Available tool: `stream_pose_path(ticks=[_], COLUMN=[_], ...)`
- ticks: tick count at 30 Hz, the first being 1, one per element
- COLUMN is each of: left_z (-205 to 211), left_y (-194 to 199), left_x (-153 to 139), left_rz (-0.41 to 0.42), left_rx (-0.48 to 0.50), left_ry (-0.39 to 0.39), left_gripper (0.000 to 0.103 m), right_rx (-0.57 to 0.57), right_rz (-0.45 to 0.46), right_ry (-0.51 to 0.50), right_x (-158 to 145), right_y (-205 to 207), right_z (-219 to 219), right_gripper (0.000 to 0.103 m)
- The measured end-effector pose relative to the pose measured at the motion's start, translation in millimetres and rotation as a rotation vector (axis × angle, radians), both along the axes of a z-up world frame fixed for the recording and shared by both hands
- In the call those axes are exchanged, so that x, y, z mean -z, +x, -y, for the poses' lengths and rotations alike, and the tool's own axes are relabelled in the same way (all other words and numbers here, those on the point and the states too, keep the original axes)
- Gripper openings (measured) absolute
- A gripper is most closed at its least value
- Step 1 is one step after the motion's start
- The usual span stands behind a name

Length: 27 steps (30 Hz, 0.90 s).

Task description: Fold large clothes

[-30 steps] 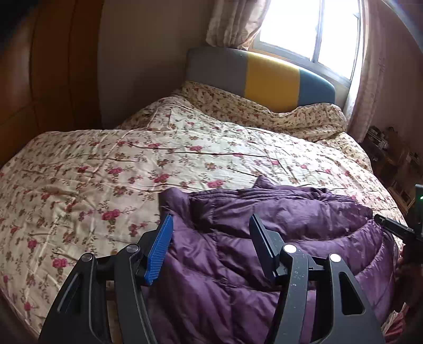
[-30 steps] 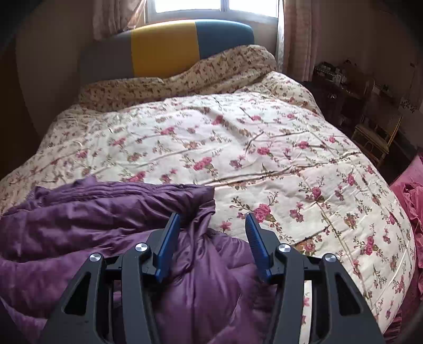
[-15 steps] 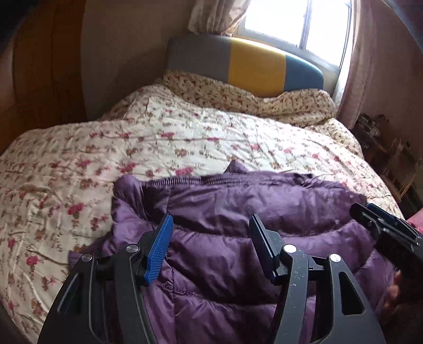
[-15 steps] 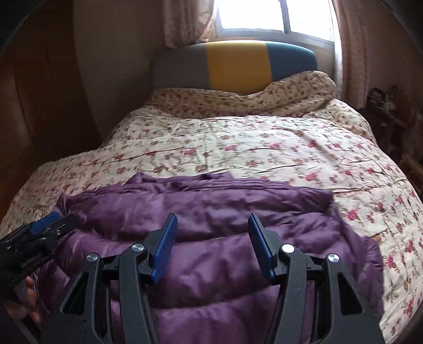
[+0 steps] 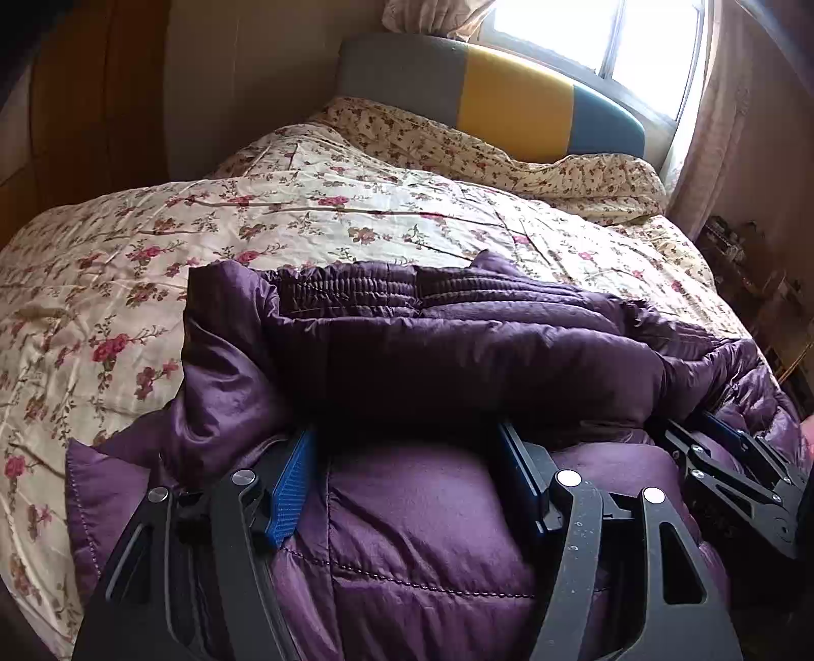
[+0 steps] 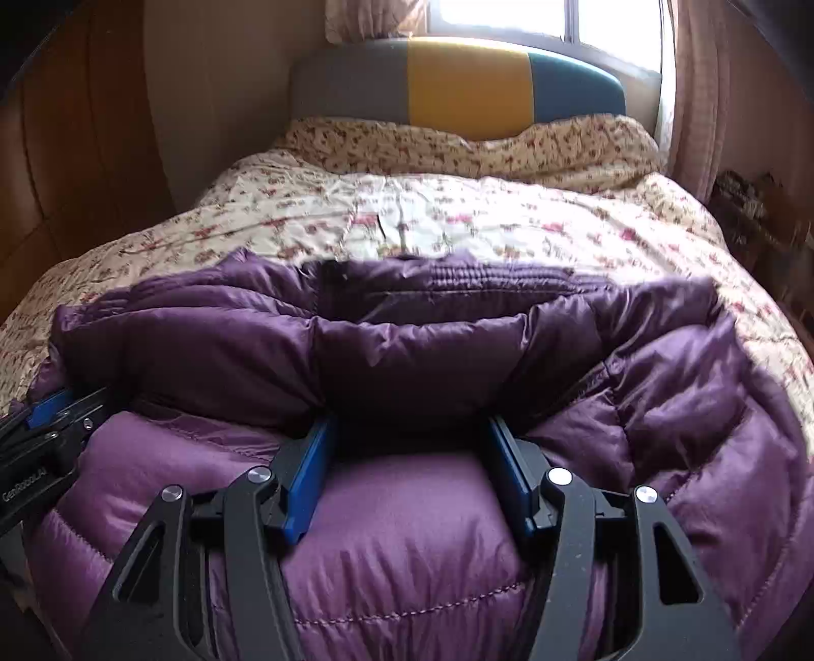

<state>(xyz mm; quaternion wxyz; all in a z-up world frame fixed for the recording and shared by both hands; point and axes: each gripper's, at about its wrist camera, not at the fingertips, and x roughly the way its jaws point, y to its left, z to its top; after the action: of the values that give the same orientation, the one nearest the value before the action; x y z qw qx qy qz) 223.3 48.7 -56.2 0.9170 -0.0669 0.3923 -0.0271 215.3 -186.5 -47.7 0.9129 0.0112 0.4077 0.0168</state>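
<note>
Purple quilted down jacket (image 5: 458,356) lay bunched on the near end of the bed, close to its foot edge, spread crosswise from side to side. A thick fold of it, ribbed band along the far side, sat doubled over the lower layer, making a raised roll across the middle. Left gripper (image 5: 407,457) was pushed low into the jacket at the near edge, both blue-padded fingers (image 5: 292,488) tucked under the overhanging roll, tips hidden by fabric. Its jaws stood fairly wide and were opening, puffy jacket bulging between them, pads not visibly pinching it. Right gripper (image 6: 409,447) sat the same way alongside, toward the bed's right side, fingers (image 6: 305,483) under the roll, jaws wide and opening, jacket fabric swelling between them without a clear pinch. Each gripper showed in the other's view, close beside its neighbour on the jacket. Under the jacket lay a cream floral quilt (image 5: 305,213) covering the whole bed. At the head end, a turned-back floral cover was heaped against a headboard (image 6: 458,86) in grey, yellow and teal panels. Bright window (image 6: 509,15) with curtains stood behind it. Wooden panelling (image 5: 91,101) ran along the bed's left side.
</note>
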Motion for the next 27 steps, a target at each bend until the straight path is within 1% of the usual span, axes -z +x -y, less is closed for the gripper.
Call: stream_pose_path(ticks=[3, 7, 8, 9, 10, 12, 13, 15, 17, 18, 19, 20, 21, 22, 25, 27], left_z=[1.6, 0.1, -1.9, -5.9, -9.1, -17.5, -23.4, -33.4, -43.2, -50.0, -55.9, -61.7, -69.9, -77.4, -100.0, -114.6], left_y=[2.3, 2.5, 2.7, 1.9, 0.7, -9.1, -17.2, -32.8, -50.2, -60.6, -68.9, -76.6, -85.1, -93.5, -112.6, -122.5], left_x=[3.3, 2.3, 0.2, -2.7, -5.2, -13.7, -19.2, -27.5, -34.2, -36.9, -38.7, -39.4, -38.7, -37.0, -29.5, -22.1], left_rz=[-0.006, -0.017, -0.023, -0.027, -0.029, -0.020, -0.004, 0.024, 0.050, 0.064, 0.073, 0.080, 0.081, 0.080, 0.067, 0.049], left_rx=[-0.006, -0.003, 0.004, 0.018, 0.023, 0.011, -0.003, -0.020, -0.045, -0.059, -0.074, -0.090, -0.109, -0.126, -0.172, -0.191], left_ry=[0.012, 0.007, -0.009, -0.042, -0.061, -0.093, -0.113, -0.151, -0.165, -0.169, -0.171, -0.172, -0.179, -0.191, -0.219, -0.236], left_gripper=[0.065, 0.066, 0.067, 0.071, 0.071, 0.072, 0.074, 0.075, 0.075, 0.075, 0.075, 0.075, 0.075, 0.075, 0.075, 0.075], right_rx=[0.000, -0.006, -0.016, -0.028, -0.042, -0.050, -0.052, -0.050, -0.046, -0.047, -0.052, -0.058, -0.065, -0.072, -0.112, -0.141], right_rz=[-0.015, -0.032, -0.039, -0.043, -0.045, -0.027, -0.014, 0.001, 0.019, 0.029, 0.034, 0.035, 0.038, 0.045, 0.049, 0.046], right_ry=[0.012, 0.037, 0.056, 0.072, 0.086, 0.078, 0.077, 0.088, 0.099, 0.101, 0.101, 0.104, 0.111, 0.119, 0.143, 0.149], right_x=[2.0, -2.1, -4.5, -7.8, -11.8, -21.8, -27.6, -35.6, -44.7, -49.0, -52.6, -55.9, -59.0, -62.2, -69.2, -70.3], right_y=[1.7, 2.5, 2.5, 1.9, -0.1, -8.9, -14.5, -23.7, -36.6, -43.5, -49.4, -55.5, -61.7, -69.0, -89.4, -100.2], right_z=[3.0, 7.5, 9.4, 10.0, 11.4, 10.7, 12.4, 16.2, 22.2, 24.2, 25.4, 26.2, 26.6, 26.5, 20.8, 13.2], right_gripper=[0.058, 0.059, 0.061, 0.066, 0.072, 0.076, 0.076, 0.076, 0.075, 0.070, 0.057, 0.051, 0.041, 0.034, 0.023, 0.020])
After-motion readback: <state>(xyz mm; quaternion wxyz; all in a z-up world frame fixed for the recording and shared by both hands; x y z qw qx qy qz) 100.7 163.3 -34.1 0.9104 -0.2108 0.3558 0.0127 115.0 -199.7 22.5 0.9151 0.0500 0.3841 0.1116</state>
